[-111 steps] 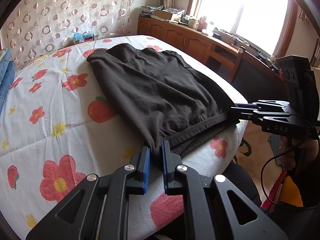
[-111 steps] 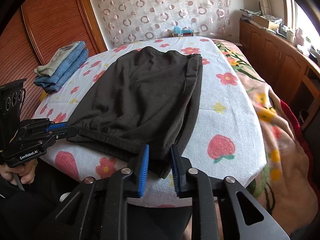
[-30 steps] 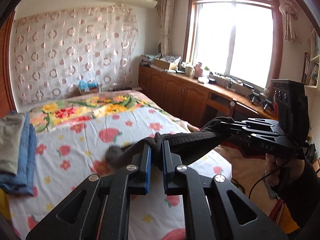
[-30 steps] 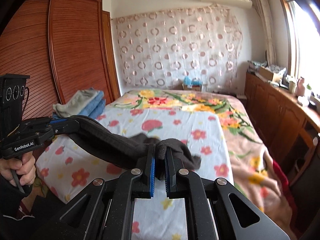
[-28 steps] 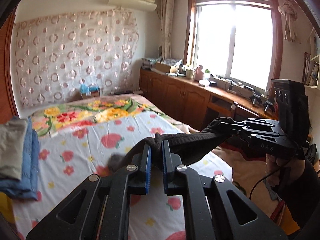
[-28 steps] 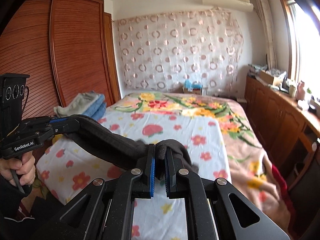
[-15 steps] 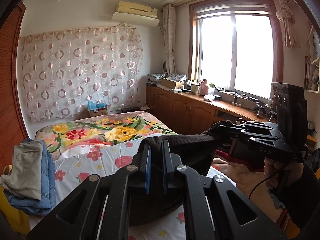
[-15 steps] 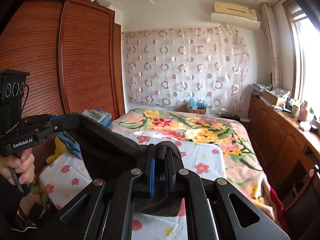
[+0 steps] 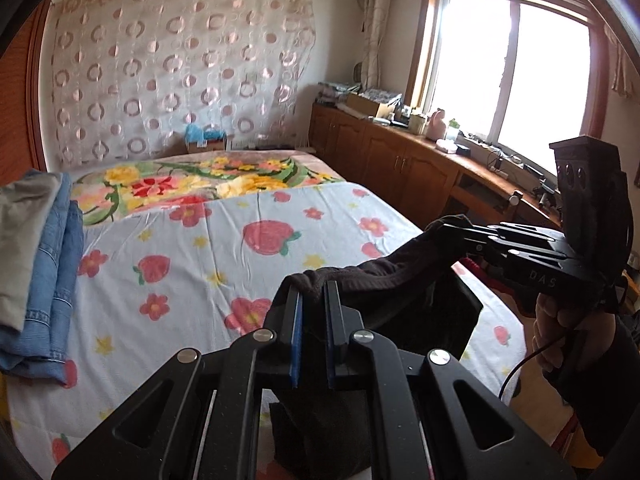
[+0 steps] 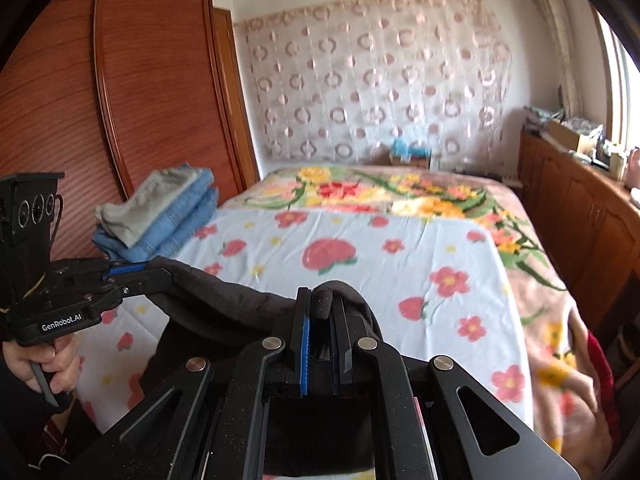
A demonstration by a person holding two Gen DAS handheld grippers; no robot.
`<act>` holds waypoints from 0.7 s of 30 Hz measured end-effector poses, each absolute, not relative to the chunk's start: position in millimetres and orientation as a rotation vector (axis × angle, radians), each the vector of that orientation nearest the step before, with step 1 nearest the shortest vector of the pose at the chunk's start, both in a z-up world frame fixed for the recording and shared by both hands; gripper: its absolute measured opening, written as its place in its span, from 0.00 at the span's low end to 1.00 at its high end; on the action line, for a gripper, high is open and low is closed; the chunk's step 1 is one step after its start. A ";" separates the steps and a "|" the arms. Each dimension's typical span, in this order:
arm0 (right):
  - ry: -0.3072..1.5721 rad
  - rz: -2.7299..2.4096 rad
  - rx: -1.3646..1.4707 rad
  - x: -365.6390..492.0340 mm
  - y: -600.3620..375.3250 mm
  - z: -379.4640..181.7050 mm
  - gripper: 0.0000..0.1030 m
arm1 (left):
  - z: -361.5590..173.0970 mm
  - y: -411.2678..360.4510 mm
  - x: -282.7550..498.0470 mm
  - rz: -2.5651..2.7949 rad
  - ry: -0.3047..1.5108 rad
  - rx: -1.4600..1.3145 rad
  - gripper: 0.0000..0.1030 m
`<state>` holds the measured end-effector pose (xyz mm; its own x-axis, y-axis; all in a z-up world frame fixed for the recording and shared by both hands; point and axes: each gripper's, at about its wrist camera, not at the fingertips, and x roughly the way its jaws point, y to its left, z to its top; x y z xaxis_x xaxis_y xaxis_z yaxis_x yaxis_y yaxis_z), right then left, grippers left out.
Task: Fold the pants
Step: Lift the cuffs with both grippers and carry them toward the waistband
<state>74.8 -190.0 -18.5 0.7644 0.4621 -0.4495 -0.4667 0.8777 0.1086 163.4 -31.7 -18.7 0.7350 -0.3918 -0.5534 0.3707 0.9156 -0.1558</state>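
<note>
**Pants held aloft above the near end of the bed**

The dark pants [image 9: 384,280] are held in the air over the near end of the bed [image 9: 224,248], one edge stretched between the two tools and the rest hanging below it. The left gripper [image 9: 312,300] is closed down to a narrow gap on one end of that edge; the right gripper [image 10: 320,312] is likewise pinched on a bunched end of it.

A slip from either pinch is judged the main risk: only a thin roll of cloth is caught between the pads, and a sharp swing or uneven pull could free one end, so that the garment would drop in a heap. A crooked lay-down could also be caused if one tool were lowered ahead of the other.

Most of the bed's flowered sheet lies bare for spreading. A stack of folded jeans [image 10: 168,216] sits at the bed's left edge, well apart from the pants. Wooden cabinets [image 9: 400,160] stand beyond the bed's right edge.
</note>
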 end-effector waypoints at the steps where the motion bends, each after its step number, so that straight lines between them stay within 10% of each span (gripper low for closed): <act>1: 0.492 0.505 -0.016 82.8 -188.9 -14.7 0.07 | -19.0 -32.1 168.4 -0.416 0.621 -0.033 0.10; 21: 0.213 0.435 -0.104 247.9 -130.1 180.1 0.07 | 122.9 -10.8 274.8 -0.270 0.346 0.101 0.10</act>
